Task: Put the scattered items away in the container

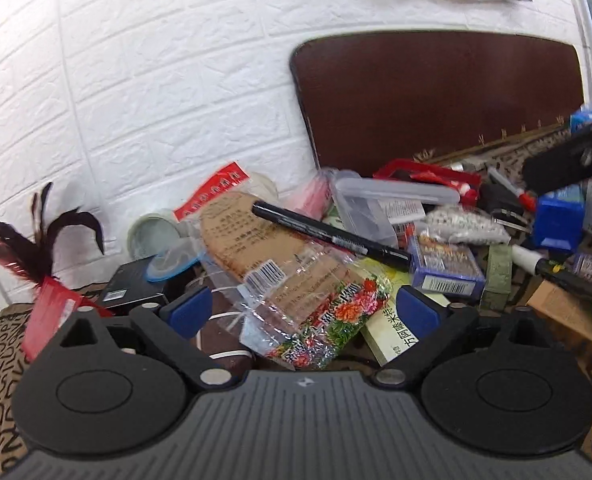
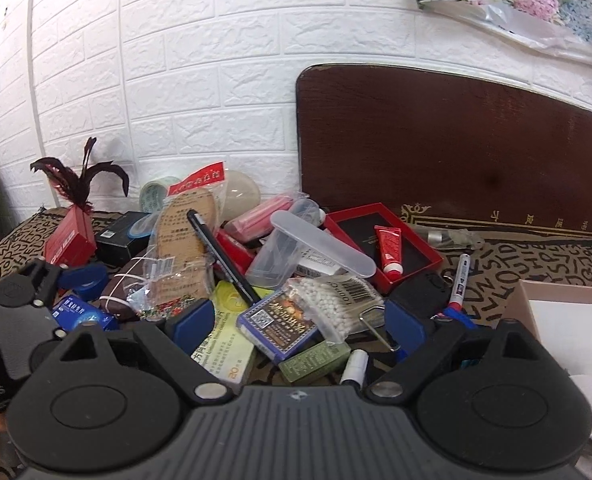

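Scattered items lie heaped on a letter-patterned cloth (image 2: 536,264). My left gripper (image 1: 302,312) is open, low over a clear insole packet (image 1: 296,280) with a flowered end, which lies between its blue pads without touching them. A black marker (image 1: 332,236) rests across the packet. My right gripper (image 2: 299,322) is open above a blue card box (image 2: 279,320) and a bag of cotton swabs (image 2: 332,300). A red open box (image 2: 360,209) holding a red tube (image 2: 390,248) sits behind them. One of the left gripper's fingers (image 2: 81,276) shows at the left.
A dark wooden board (image 2: 456,144) leans on the white brick wall behind the pile. A pale box (image 2: 568,312) stands at the right edge. A red box with dark feathers (image 2: 69,236), a tape roll (image 2: 155,194) and a clear plastic case (image 2: 320,244) crowd the heap.
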`<state>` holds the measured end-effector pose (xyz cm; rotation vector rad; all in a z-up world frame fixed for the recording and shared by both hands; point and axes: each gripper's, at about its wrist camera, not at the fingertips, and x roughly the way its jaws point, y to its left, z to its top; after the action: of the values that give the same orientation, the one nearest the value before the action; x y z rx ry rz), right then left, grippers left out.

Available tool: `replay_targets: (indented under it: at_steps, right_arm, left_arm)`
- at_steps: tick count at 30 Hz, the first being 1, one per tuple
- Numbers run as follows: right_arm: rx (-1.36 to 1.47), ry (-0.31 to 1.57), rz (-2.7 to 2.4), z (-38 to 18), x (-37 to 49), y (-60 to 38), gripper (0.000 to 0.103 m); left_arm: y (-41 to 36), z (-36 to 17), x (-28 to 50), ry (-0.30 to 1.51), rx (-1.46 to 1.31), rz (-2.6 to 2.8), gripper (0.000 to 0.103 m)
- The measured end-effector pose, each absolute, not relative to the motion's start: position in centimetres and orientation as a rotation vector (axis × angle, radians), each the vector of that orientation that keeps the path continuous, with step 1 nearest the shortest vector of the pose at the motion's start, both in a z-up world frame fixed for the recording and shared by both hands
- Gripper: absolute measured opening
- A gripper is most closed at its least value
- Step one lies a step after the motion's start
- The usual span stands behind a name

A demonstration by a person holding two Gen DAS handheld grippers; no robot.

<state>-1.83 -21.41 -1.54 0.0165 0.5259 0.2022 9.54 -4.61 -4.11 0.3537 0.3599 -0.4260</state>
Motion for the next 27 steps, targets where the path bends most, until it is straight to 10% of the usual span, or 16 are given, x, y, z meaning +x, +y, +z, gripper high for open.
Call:
replay_targets:
  at_steps: [13,18,27]
  right_arm:
    - [0.041,0.536,0.190,-2.2,-0.4,-22.7,0.093]
    - [0.049,0.536,0.204,-2.3,0.0,-22.6,0.085]
    - [0.063,0.551,0.179,-3.2,1.1,-22.7,0.079]
  left_arm:
    - [-7.6,-6.3,12.2,0.375,0.441,-0.379,0.101]
    - [-7.5,-5.9,12.8,0.383,0.418,-0.326,0.044]
    - [-3.2,-2.4,11.2,0.327,0.217,-0.291,0.017]
